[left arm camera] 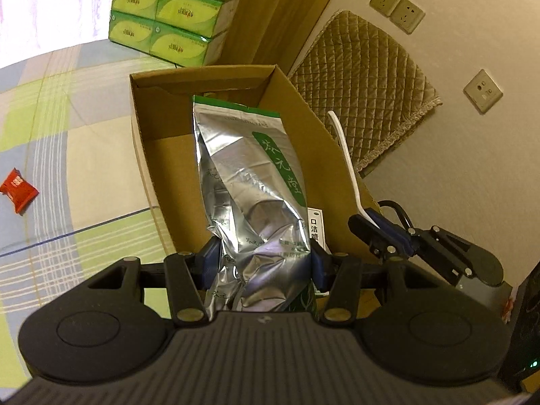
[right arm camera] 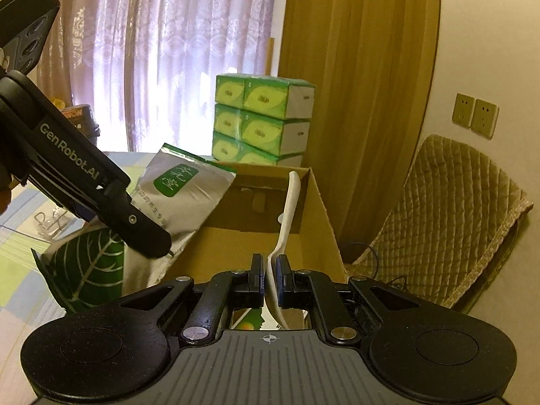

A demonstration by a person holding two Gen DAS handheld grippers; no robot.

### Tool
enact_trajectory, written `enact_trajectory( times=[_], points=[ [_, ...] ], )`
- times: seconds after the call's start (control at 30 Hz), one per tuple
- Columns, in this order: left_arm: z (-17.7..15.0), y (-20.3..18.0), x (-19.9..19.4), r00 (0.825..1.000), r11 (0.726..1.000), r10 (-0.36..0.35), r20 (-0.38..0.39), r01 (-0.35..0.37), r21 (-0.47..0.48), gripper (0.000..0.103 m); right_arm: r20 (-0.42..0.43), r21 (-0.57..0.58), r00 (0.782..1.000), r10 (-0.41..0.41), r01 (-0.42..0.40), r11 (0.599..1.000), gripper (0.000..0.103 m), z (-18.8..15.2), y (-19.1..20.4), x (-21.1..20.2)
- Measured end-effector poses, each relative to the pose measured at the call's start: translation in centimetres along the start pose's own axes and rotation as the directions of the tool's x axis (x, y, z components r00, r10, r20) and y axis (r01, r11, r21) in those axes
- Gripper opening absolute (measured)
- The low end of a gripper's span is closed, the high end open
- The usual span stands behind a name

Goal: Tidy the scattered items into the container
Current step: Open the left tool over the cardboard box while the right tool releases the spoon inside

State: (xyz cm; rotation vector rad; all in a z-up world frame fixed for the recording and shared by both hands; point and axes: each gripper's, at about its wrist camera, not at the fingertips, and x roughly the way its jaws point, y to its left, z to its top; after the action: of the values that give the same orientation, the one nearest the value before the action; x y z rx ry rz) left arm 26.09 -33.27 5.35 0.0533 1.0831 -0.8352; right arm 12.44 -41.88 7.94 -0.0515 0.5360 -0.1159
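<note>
The left gripper (left arm camera: 261, 263) has its two blue pads pressed against one silver foil pouch (left arm camera: 249, 182) with green labelling, held lengthwise over the open cardboard box (left arm camera: 152, 155); the pouch's far end reaches into the box while its near end lies between the fingers; the right gripper (right arm camera: 269, 278) is nearly closed on the handle of one white plastic spoon (right arm camera: 288, 209), which points forward over the box's right side; one red packet (left arm camera: 17, 190) lies on the checked cloth (left arm camera: 67, 135), well apart to the left of the box; six green tissue packs (right arm camera: 260, 125) in one stack stand behind the box; three wall sockets (left arm camera: 396, 8) show on the wall in the left wrist view.
</note>
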Motion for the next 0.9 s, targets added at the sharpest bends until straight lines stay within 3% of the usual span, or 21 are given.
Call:
enact_trajectory(
  times=[0.17,0.47,0.9],
  points=[
    [0.0,0.2,0.5,0.999,0.999,0.041,0.021,-0.041,-0.013,0.051,-0.011,0.010,1.000,0.007,-0.007,1.000,0.009,-0.4,-0.1,0.4],
    [-1.2,0.6,-1.6,0.997,0.998,0.057,0.051,-0.059,0.034,0.053,-0.022,0.018,0.999,0.026,-0.026,0.999,0.009,-0.5,0.1,0.8],
    [-3.1,3.0,-3.9,0.994,0.997,0.078,0.074,-0.079,-0.001,0.059,-0.033,-0.020,0.997,0.076,-0.077,0.997,0.010,-0.1,1.7,1.7]
  ],
)
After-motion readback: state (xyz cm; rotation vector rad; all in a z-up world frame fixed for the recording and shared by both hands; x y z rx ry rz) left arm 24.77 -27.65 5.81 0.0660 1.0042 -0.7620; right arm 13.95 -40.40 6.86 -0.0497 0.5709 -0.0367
